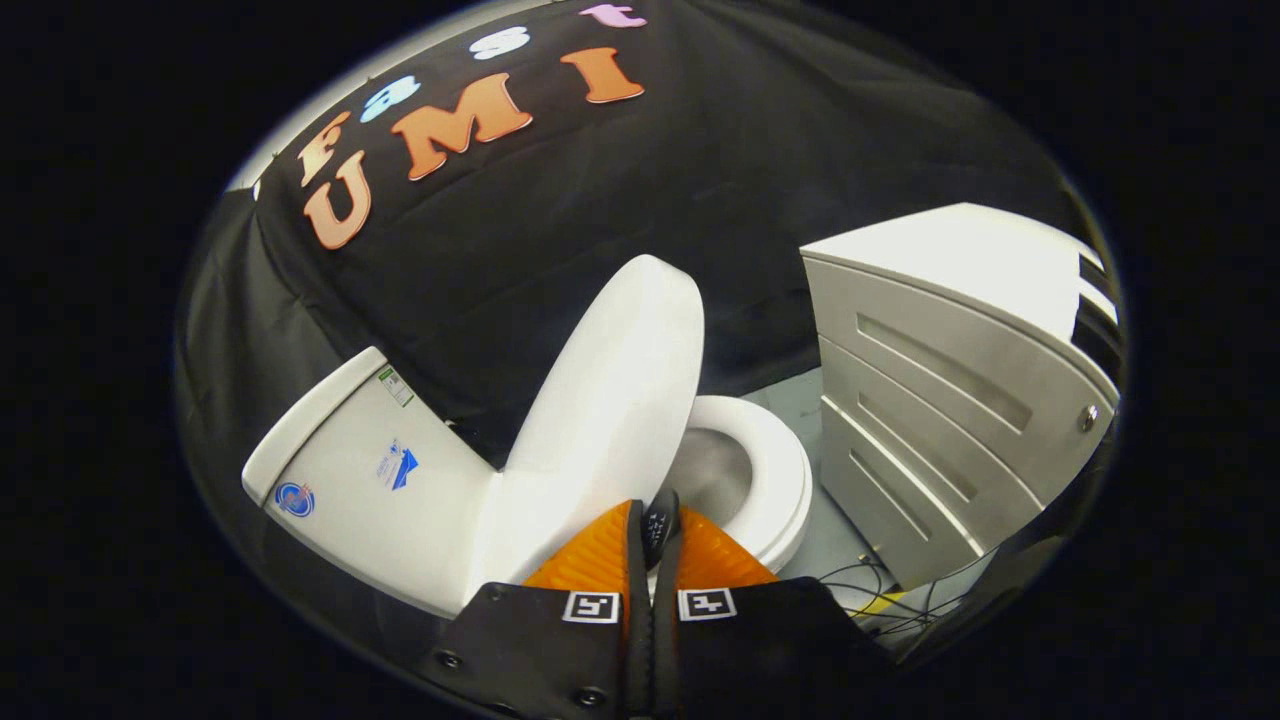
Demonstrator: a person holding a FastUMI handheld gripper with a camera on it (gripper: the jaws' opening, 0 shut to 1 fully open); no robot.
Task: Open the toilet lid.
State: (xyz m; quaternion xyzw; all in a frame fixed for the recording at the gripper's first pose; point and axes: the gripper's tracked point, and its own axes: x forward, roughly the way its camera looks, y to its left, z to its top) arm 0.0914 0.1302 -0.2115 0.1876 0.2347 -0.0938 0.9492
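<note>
A pale grey drawer cabinet point(940, 400) stands on the grey floor point(790, 395), with loose cables point(880, 590) lying at its foot.

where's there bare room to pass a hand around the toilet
Bare floor runs between the toilet seat and the drawer cabinet. Nearer, loose cables crowd the cabinet's foot. The raised lid leaves the bowl open. The gripper has its fingers closed together just before the lid.

A mock bathroom set up in a recording booth: white toilet point(420, 480) with lid point(610, 380) raised, grey drawer cabinet point(950, 400) beside it, black cloth wall point(700, 200) behind, loose cables point(890, 590) on the grey floor point(790, 390).
</note>
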